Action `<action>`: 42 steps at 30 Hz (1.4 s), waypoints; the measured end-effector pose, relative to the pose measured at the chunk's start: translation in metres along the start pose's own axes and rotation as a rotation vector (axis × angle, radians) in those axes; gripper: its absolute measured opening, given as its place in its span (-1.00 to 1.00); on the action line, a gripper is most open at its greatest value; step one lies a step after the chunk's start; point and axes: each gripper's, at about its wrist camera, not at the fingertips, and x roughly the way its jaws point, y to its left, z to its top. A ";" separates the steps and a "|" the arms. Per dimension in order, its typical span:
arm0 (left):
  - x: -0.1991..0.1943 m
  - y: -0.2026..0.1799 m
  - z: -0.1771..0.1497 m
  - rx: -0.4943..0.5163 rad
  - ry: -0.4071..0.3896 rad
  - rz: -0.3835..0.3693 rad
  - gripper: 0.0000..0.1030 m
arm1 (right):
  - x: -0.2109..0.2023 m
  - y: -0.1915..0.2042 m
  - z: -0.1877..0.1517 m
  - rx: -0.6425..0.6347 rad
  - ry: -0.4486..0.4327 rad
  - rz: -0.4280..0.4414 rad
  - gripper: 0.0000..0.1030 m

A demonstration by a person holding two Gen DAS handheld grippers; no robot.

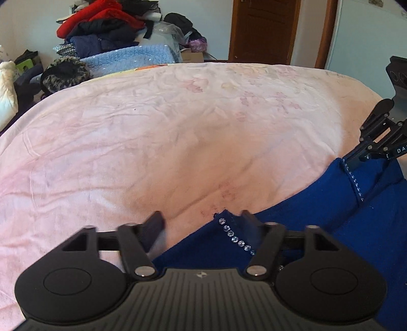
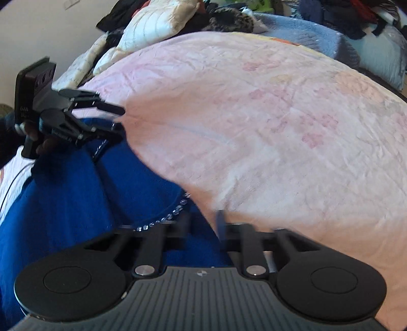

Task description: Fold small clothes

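A dark blue garment (image 1: 318,216) with rows of rhinestones (image 1: 236,239) lies at the near edge of a pink bed sheet (image 1: 165,132). My left gripper (image 1: 202,219) is open, its jaws wide apart over a rhinestone-trimmed corner of the garment. The same garment (image 2: 63,198) fills the lower left of the right wrist view. My right gripper (image 2: 203,219) is open over another rhinestone edge (image 2: 175,211). Each gripper shows in the other's view, the right one (image 1: 366,137) and the left one (image 2: 119,119), both at the garment's edge.
A pile of clothes (image 1: 101,25) and a light blue blanket (image 1: 132,56) lie beyond the bed's far left. A brown door (image 1: 264,30) stands behind. White quilted bedding (image 2: 152,23) lies past the sheet in the right wrist view.
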 end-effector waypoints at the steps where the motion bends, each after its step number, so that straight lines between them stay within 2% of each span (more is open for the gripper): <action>1: -0.002 -0.002 0.003 0.009 -0.004 -0.019 -0.58 | -0.001 0.002 -0.001 -0.013 0.002 -0.001 -0.89; 2: -0.003 -0.003 0.004 0.015 -0.001 -0.034 -0.76 | -0.002 0.002 -0.001 -0.010 -0.002 0.003 -0.89; 5: -0.004 -0.011 0.007 0.050 0.002 -0.030 -0.88 | -0.011 -0.005 -0.001 0.037 -0.060 0.014 -0.90; 7: -0.008 -0.009 0.008 0.025 -0.029 -0.035 -0.89 | -0.019 -0.012 -0.002 0.083 -0.114 0.013 -0.91; 9: -0.013 -0.004 0.010 -0.005 -0.075 -0.003 -0.90 | -0.019 -0.018 -0.005 0.110 -0.119 0.018 -0.91; 12: -0.003 -0.002 0.008 -0.023 -0.044 0.035 -0.91 | -0.004 -0.022 -0.014 0.144 -0.089 -0.001 -0.92; 13: 0.004 -0.003 0.005 -0.023 -0.021 0.047 -0.91 | -0.003 -0.022 -0.016 0.156 -0.115 0.001 -0.93; 15: 0.006 -0.007 0.002 -0.023 -0.048 0.072 -0.90 | -0.003 -0.024 -0.019 0.192 -0.141 -0.003 -0.92; 16: 0.005 -0.007 0.002 -0.045 -0.050 0.078 -0.90 | -0.004 -0.022 -0.021 0.206 -0.153 -0.022 -0.74; 18: -0.003 -0.009 0.003 -0.055 -0.068 0.110 -0.84 | -0.011 -0.018 -0.024 0.253 -0.164 -0.059 -0.62; 19: -0.014 -0.011 0.001 -0.064 -0.091 0.128 -0.84 | -0.020 -0.015 -0.028 0.288 -0.190 -0.083 -0.35; 20: -0.027 -0.012 -0.002 -0.093 -0.109 0.135 -0.78 | -0.033 -0.010 -0.035 0.318 -0.241 -0.103 -0.33; 22: -0.057 -0.015 -0.015 -0.169 -0.140 0.156 -0.51 | -0.061 0.008 -0.054 0.363 -0.336 -0.083 -0.32; 24: -0.090 -0.029 -0.039 -0.214 -0.199 0.164 0.03 | -0.082 0.039 -0.078 0.356 -0.385 -0.040 -0.32; 26: -0.116 -0.054 -0.068 -0.219 -0.244 0.151 0.40 | -0.088 0.069 -0.102 0.356 -0.392 0.030 -0.20; 27: -0.122 -0.067 -0.080 -0.199 -0.243 0.127 0.40 | -0.085 0.080 -0.111 0.356 -0.376 0.038 -0.16; 28: -0.123 -0.078 -0.090 -0.184 -0.225 0.114 0.40 | -0.079 0.090 -0.119 0.366 -0.358 0.028 -0.18; 29: -0.119 -0.085 -0.097 -0.179 -0.192 0.114 0.40 | -0.071 0.094 -0.125 0.378 -0.327 0.030 -0.11; 31: -0.101 -0.088 -0.108 -0.209 -0.107 0.133 0.40 | -0.052 0.092 -0.135 0.424 -0.258 -0.010 -0.17; 32: -0.093 -0.087 -0.115 -0.216 -0.100 0.145 0.41 | -0.050 0.091 -0.140 0.439 -0.278 -0.013 -0.25; 33: -0.094 -0.090 -0.118 -0.182 -0.139 0.177 0.45 | -0.052 0.089 -0.142 0.467 -0.291 -0.010 -0.25; 34: -0.093 -0.093 -0.120 -0.164 -0.141 0.214 0.45 | -0.059 0.091 -0.143 0.517 -0.293 -0.015 -0.24; 36: -0.110 -0.094 -0.123 -0.223 -0.150 0.224 0.42 | -0.082 0.098 -0.150 0.556 -0.348 -0.005 -0.21; 37: -0.125 -0.096 -0.127 -0.255 -0.180 0.213 0.42 | -0.099 0.107 -0.158 0.546 -0.389 0.008 -0.19; 39: -0.164 -0.101 -0.143 -0.309 -0.268 0.194 0.43 | -0.130 0.121 -0.178 0.542 -0.438 0.056 0.00; 40: -0.183 -0.104 -0.154 -0.335 -0.293 0.195 0.43 | -0.142 0.127 -0.191 0.556 -0.450 0.091 0.21; 41: -0.199 -0.107 -0.166 -0.367 -0.311 0.201 0.43 | -0.153 0.133 -0.206 0.581 -0.457 0.121 0.33; 42: -0.216 -0.111 -0.182 -0.406 -0.339 0.207 0.45 | -0.163 0.139 -0.222 0.608 -0.462 0.143 0.32</action>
